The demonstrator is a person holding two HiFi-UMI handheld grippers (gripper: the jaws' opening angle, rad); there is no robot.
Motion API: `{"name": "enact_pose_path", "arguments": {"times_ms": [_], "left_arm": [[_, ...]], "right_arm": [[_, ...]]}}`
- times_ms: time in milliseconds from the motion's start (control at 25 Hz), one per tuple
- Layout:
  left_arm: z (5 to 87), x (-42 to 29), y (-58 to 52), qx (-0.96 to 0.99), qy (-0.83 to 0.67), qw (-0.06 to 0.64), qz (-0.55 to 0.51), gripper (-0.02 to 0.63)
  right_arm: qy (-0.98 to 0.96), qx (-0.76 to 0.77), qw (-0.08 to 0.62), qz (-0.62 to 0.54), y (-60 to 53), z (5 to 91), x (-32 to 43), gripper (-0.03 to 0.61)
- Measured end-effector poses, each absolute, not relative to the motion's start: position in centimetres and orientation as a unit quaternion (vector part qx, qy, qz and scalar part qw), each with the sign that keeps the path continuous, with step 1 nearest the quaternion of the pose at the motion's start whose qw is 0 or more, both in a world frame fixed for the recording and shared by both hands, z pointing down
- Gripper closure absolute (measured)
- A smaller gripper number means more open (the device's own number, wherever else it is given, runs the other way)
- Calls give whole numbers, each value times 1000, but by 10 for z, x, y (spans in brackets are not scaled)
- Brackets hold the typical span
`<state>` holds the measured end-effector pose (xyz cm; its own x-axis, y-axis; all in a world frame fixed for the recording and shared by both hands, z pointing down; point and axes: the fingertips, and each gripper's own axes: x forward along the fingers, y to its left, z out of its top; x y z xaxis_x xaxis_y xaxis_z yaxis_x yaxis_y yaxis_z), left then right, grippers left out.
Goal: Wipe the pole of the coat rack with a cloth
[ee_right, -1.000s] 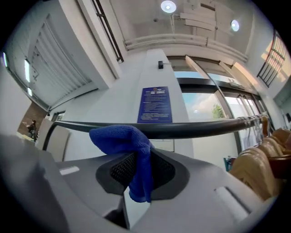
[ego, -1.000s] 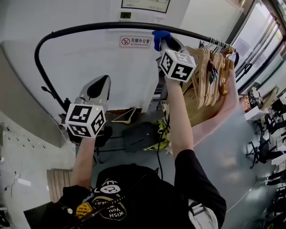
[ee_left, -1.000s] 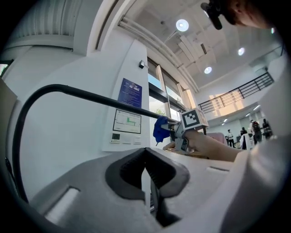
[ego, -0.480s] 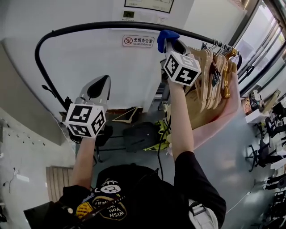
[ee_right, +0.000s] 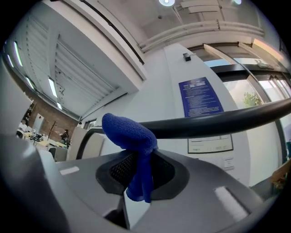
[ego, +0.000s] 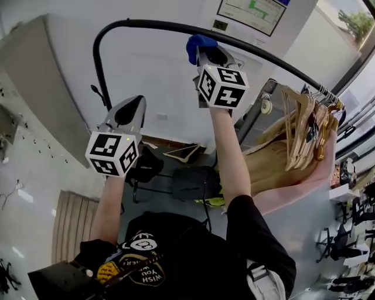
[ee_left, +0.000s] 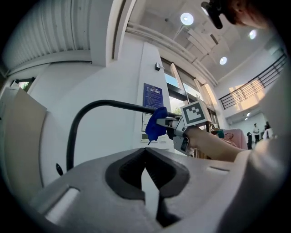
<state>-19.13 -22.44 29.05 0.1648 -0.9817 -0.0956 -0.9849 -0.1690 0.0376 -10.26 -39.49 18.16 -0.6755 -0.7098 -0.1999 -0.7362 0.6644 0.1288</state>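
The coat rack's black pole (ego: 146,25) runs across the top of the head view and bends down at its left end (ego: 98,64). My right gripper (ego: 205,53) is raised to it, shut on a blue cloth (ego: 196,45) that is draped over the pole (ee_right: 213,123). In the right gripper view the blue cloth (ee_right: 132,136) hangs from between the jaws and covers the bar. My left gripper (ego: 130,111) is held lower and left, shut, with nothing in it; its own view shows the jaws closed (ee_left: 146,177) and the cloth (ee_left: 156,127) further along the pole (ee_left: 113,105).
Wooden hangers (ego: 304,132) hang bunched on the pole's right part, above pink fabric (ego: 304,181). A white wall with a sign (ego: 252,14) stands behind. A black bag (ego: 193,184) and a stool (ego: 143,170) sit on the floor below.
My right gripper has slid the blue cloth left along the pole, away from the hangers. The head view has swung. The left gripper has stayed about where it was.
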Motion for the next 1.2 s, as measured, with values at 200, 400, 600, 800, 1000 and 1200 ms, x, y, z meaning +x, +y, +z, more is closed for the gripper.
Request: {"name": "enact_pose_path", "arguments": {"times_ms": [200, 400, 600, 800, 1000, 1200], "left_arm": [[287, -227, -202, -737, 674, 18, 49, 612], [288, -248, -193, -726, 685, 17, 49, 612], [285, -241, -198, -736, 675, 21, 49, 612], [288, -225, -206, -750, 659, 16, 44, 612], [290, -218, -211, -758, 651, 14, 42, 612], [286, -214, -211, -761, 647, 18, 43, 612]], "right_arm": [[932, -340, 67, 108, -372, 180, -173, 503], [935, -324, 66, 127, -356, 185, -199, 506], [932, -332, 67, 128, -354, 183, -192, 506], [927, -347, 67, 123, -360, 183, -171, 506], [923, -358, 67, 121, -364, 184, -160, 506], [925, -358, 67, 109, -364, 188, -153, 506]]}}
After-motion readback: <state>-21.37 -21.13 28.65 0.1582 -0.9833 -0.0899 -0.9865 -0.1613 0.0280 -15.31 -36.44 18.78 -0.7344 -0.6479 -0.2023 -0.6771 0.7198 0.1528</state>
